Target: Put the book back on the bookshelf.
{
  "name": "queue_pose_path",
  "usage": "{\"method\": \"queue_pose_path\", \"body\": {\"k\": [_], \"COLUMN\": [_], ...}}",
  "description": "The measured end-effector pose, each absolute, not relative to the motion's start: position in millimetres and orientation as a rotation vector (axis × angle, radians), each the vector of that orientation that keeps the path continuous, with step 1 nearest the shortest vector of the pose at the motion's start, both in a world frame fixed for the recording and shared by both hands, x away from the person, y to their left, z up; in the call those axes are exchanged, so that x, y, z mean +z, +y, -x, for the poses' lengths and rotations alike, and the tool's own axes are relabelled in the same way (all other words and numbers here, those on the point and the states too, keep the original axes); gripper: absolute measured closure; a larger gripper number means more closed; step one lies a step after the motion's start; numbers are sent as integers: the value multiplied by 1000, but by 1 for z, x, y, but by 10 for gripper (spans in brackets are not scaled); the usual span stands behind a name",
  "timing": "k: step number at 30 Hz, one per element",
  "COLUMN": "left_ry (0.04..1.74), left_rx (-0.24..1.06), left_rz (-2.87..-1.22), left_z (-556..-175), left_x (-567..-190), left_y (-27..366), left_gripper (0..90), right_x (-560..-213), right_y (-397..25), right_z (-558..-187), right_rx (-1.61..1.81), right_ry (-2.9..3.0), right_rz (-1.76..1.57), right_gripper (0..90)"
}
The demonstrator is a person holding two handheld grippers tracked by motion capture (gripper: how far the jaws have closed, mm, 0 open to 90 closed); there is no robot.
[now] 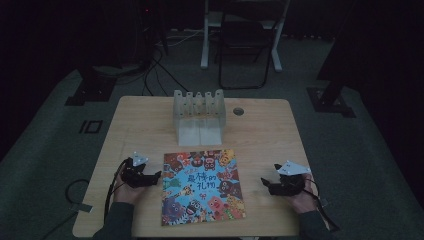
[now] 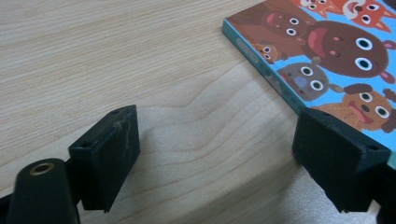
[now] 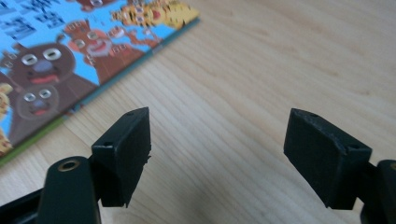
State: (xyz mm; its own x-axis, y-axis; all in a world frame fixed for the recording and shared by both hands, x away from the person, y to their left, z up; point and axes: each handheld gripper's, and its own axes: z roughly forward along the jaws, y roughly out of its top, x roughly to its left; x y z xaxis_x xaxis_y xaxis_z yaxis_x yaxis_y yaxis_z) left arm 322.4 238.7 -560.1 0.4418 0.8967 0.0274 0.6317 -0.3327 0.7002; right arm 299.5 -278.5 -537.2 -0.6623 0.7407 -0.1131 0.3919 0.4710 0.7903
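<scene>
Book [image 1: 202,187] flat, closed, mid-table; rack [image 1: 199,116] at 12 o'clock. L gripper [image 1: 156,176] at 9, R gripper [image 1: 266,184] at 3: both wide open, empty. Nothing grasped yet; likely all work left.

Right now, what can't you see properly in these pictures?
- Picture book: small title writing, too tiny in the dim high view.
- Book's far side: cut off by the edge in the left gripper view.
- Clear rack: contents too small and dim.
- Room behind table: dark.

dark lab: rig stands [image 1: 92,85], cables [image 1: 155,70]
</scene>
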Motion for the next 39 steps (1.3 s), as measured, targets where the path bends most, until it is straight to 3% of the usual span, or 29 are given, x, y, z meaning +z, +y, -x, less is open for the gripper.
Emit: {"method": "queue_pose_path", "body": {"k": [7, 12, 18, 33, 39], "left_ry": [1227, 1243, 1195, 1054, 1028], "left_rx": [546, 460, 455, 431, 411], "left_rz": [-2075, -2009, -1981, -2103, -2115], "left_z": [-319, -320, -316, -307, -307], "left_x": [-560, -559, -553, -554, -554], "left_y": [235, 241, 238, 204, 198], "left_gripper": [292, 309, 309, 384, 371], "right_x": [-530, -525, -518, -513, -512], "right_y": [-276, -274, -272, -263, -260], "right_z": [-298, -299, -300, -304, -305], "right_rx": [1065, 1071, 1078, 1079, 1080], "right_ry": [2268, 2260, 2249, 2248, 2252], "right_rz": [-908, -890, -880, -841, -829], "right_gripper": [233, 232, 232, 229, 225]}}
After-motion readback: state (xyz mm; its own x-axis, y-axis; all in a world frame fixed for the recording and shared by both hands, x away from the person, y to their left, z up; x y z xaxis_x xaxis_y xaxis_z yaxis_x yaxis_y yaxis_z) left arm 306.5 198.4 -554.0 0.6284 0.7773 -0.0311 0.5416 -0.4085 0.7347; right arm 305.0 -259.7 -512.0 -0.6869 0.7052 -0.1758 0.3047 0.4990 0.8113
